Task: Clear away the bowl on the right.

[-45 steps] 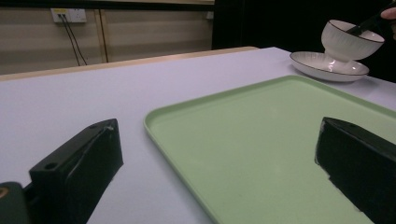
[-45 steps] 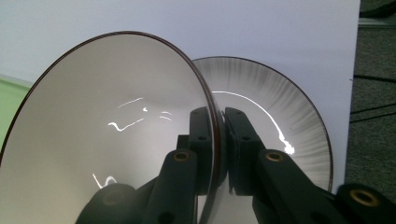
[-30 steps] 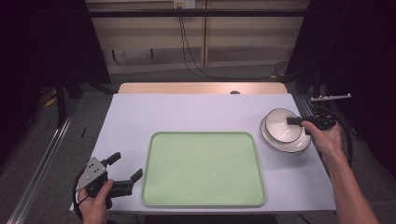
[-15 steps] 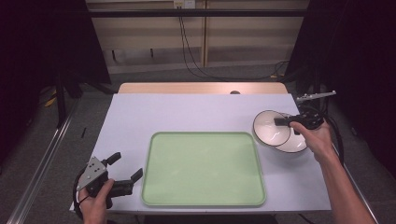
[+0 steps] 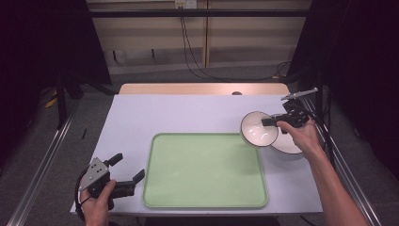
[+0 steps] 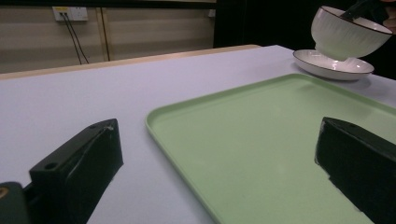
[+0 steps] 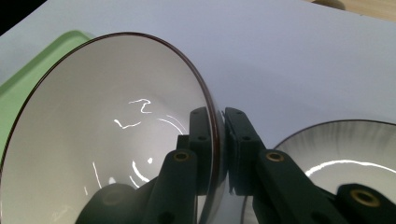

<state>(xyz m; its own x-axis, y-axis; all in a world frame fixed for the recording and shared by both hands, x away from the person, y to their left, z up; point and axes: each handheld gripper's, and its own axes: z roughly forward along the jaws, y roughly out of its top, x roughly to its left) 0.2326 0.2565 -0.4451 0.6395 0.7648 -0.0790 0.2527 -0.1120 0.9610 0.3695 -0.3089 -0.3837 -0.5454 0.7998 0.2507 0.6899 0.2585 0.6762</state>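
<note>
Right gripper (image 5: 269, 122) is clamped on the rim of a white bowl (image 5: 257, 128), one jaw inside the wall and one outside, as the right gripper view shows with the dark rim line pinched between them (image 7: 215, 148). By size, the other items run as follows. White table (image 5: 188, 113): it carries everything, with a strip of bare wood along its far edge. Green tray (image 5: 204, 172): it lies flat at the near middle of the table, with nothing on it. Bowl: held tilted and lifted off the surface at the far right, above the tray's far right corner and the left edge of the plate; the left gripper view shows it (image 6: 348, 32) raised clear of the plate. Plate (image 5: 288, 145): white with a dark rim, flat on the table just right of the tray. Left gripper (image 5: 128, 172): held at the near left corner beside the tray, jaws spread wide and holding nothing.
</note>
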